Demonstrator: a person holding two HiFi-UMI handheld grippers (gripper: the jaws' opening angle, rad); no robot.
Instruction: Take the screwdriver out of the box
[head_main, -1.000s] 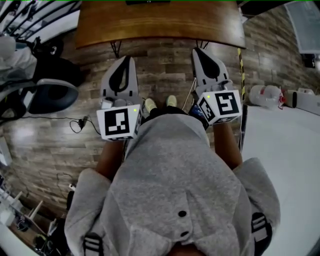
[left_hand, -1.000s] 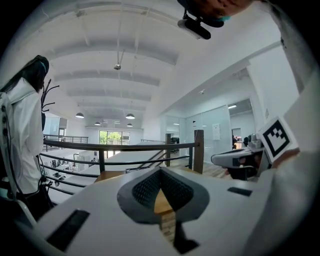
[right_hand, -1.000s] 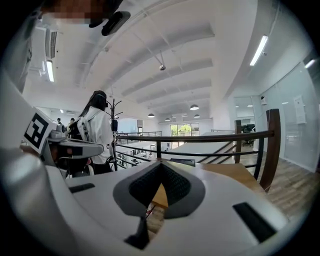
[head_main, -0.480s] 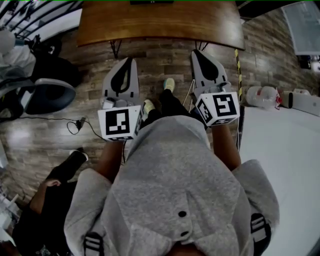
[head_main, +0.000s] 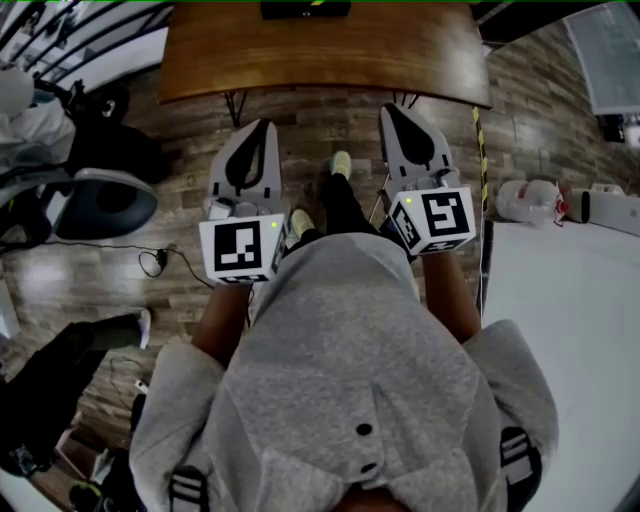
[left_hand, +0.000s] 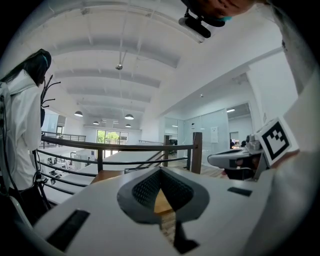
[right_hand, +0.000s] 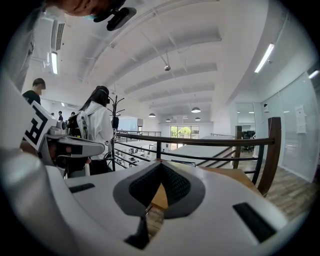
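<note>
A brown wooden table (head_main: 320, 50) stands ahead of me. At its far edge lies a dark box-like thing (head_main: 293, 9), cut off by the top of the head view. No screwdriver shows in any view. My left gripper (head_main: 262, 125) is held level over the wood floor, short of the table, its jaws shut on nothing. My right gripper (head_main: 392, 108) is beside it, likewise shut and empty, its tips near the table's front edge. In the left gripper view the left gripper (left_hand: 161, 170) points at the table's edge, and the right gripper (right_hand: 161, 165) does the same in its own view.
An office chair (head_main: 100, 200) and a floor cable (head_main: 160, 262) are at the left. White jugs (head_main: 530, 192) lie at the right by a pale floor area. A black railing (right_hand: 200, 141) runs behind the table. A coat stand with a white jacket (right_hand: 97, 127) is far left.
I have stepped toward the table, one foot now forward between the grippers. The table and the dark thing show more. A leg in dark clothing crossed the lower left.
</note>
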